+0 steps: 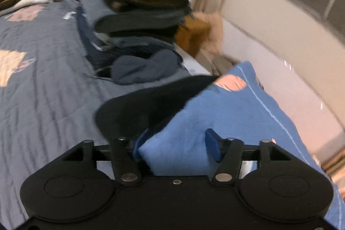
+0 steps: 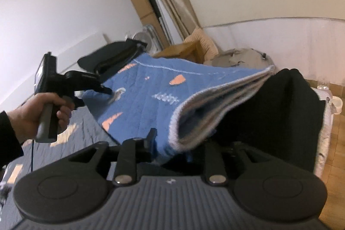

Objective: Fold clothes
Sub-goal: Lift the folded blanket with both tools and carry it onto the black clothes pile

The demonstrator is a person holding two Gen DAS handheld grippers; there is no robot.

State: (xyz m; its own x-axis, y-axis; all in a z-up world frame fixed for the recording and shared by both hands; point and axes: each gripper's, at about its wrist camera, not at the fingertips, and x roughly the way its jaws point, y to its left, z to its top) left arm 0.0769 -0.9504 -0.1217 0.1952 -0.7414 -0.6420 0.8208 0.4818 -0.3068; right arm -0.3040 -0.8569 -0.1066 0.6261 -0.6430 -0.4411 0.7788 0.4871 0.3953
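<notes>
Where both tools gape, blue garment point(image 1: 183, 143) between their jaws

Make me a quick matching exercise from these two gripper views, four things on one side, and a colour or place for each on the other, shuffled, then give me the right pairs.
Things:
1. folded garment
2. stack of folded clothes
3. bedspread
4. cardboard box

Descriptions:
A. grey-blue, quilted, with patches
B. bright blue with orange marks
C. brown, beside the bed near the curtain
D. dark pile at the far end of the bed

Pairs: 1-B, 2-D, 3-A, 4-C
</notes>
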